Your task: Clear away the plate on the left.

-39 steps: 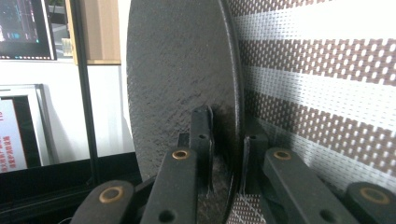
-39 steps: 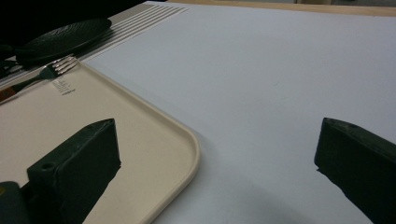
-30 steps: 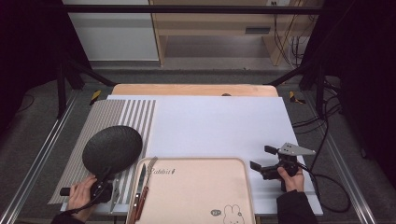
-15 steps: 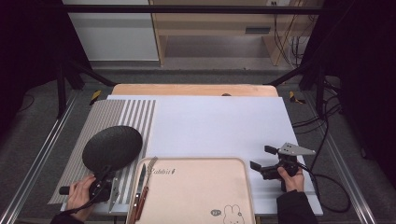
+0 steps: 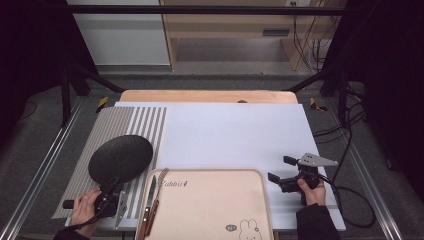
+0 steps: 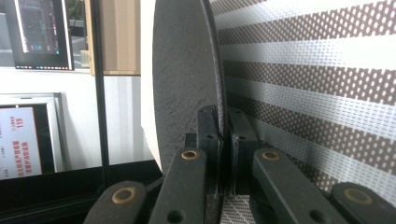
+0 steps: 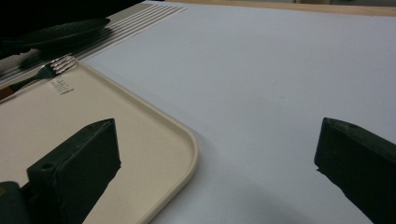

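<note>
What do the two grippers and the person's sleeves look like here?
Both grippers are black. The right gripper carries a grey three-cornered plate on top, and a black cable trails from it. Its jaws are blunt black blocks. The left gripper has black linkage arms with brass-coloured pivot pins and a pale metal bracket on its body. Both sleeves are dark.

My left gripper [image 5: 111, 196] sits at the near left corner of the table, over the striped mat [image 5: 145, 125], clamped on the near rim of the plate [image 5: 121, 158], which reaches away from me. Just right of it lies the tray [image 5: 210, 210], at the near edge, with a fork [image 5: 159, 186] and knife [image 5: 149, 197] along its left side. My right gripper [image 5: 280, 170] rests right of the tray on the sheet [image 5: 235, 130].
</note>
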Demonstrator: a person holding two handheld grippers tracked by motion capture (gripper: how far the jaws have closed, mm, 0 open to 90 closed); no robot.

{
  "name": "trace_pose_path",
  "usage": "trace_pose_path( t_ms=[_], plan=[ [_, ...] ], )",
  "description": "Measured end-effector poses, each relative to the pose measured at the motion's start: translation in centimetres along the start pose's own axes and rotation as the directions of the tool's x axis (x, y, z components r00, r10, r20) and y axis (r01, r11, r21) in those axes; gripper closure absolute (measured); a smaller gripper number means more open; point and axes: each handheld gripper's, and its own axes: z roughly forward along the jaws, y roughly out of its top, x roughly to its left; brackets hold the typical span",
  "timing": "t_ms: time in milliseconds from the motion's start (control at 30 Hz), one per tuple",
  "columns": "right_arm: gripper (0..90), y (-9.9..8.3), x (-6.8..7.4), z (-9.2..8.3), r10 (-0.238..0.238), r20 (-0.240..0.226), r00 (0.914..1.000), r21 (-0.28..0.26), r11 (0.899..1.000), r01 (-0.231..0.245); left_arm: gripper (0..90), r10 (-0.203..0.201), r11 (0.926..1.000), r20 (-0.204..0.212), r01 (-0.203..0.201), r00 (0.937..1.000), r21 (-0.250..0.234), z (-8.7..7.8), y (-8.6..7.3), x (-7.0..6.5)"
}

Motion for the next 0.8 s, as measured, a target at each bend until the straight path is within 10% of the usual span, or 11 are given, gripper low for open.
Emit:
trace_pose_path(
  t_ms=[800],
  plan=[
    [0.2, 0.1, 0.0, -0.1, -0.002, -0.001, 1.0, -0.004, 1.0, 0.002, 85.8, -0.03, 0.9959, -0.062, 0.025, 0.9976, -0.087, -4.5, 4.0, 3.5]
  ],
)
